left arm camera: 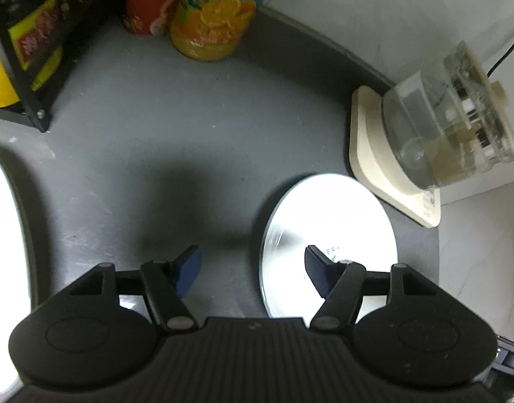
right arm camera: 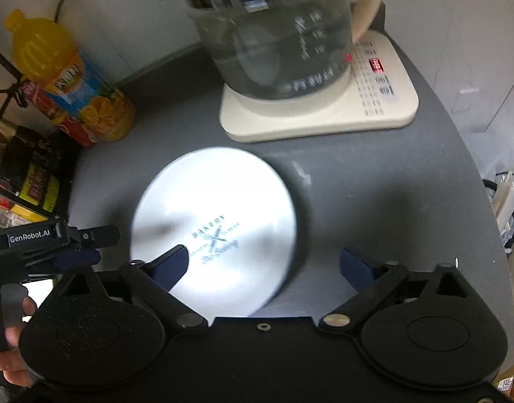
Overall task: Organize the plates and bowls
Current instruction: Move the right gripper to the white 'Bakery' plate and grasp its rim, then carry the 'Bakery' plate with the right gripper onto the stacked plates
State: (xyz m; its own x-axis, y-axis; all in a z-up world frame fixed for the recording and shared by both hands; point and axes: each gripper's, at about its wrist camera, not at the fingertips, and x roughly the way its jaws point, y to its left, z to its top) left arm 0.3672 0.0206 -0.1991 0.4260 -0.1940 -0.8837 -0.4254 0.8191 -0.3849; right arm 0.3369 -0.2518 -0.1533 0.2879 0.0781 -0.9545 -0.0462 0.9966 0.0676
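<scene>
Round white plate with dark printed lettering [right arm camera: 213, 231] is lying flat on the dark grey bench [left arm camera: 139, 154], just near of the cream kettle base [right arm camera: 324, 114] carrying a clear glass kettle [right arm camera: 273, 33]. Right claw [right arm camera: 262, 263] is hovering spread over the plate, pinching nothing. Left claw [left arm camera: 252, 270] is spread too, its right finger [left arm camera: 319, 268] showing over the plate's left part. Orange juice bottle [right arm camera: 72, 80] is standing far left.

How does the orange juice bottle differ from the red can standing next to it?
The yellow orange juice bottle is taller than the red drink can. The bottle wears a blue label with orange slices; the can is red with pale lettering. In the right wrist view the bottle stands in front and hides most of the can. Both stand upright on the dark grey countertop, near the wall.
</scene>
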